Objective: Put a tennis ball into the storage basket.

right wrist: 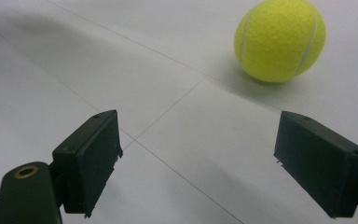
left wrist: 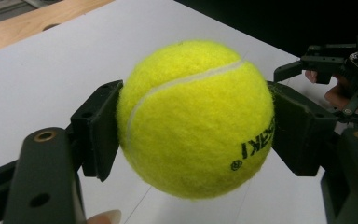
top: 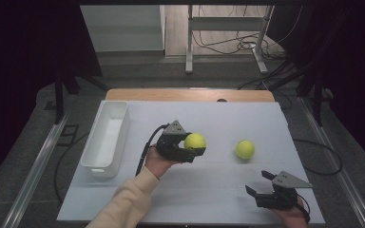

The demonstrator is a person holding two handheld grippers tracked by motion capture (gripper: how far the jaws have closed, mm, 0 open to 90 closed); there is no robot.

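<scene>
My left gripper (top: pixel 193 146) is shut on a yellow tennis ball (top: pixel 195 141) and holds it above the middle of the white table top. In the left gripper view that ball (left wrist: pixel 196 116) sits squeezed between both black jaws, with black lettering on its lower right. A second yellow tennis ball (top: pixel 244 149) rests on the table to the right. My right gripper (top: pixel 259 182) is open near the front right edge, a little short of that ball. In the right gripper view the ball (right wrist: pixel 279 39) lies ahead and to the right of the open jaws.
A long white bin (top: pixel 105 137) stands on the left side of the white table top (top: pixel 218 199). A wooden strip (top: pixel 190 94) runs along the far edge. Beyond it are a metal frame (top: pixel 228 28) and cables on the floor.
</scene>
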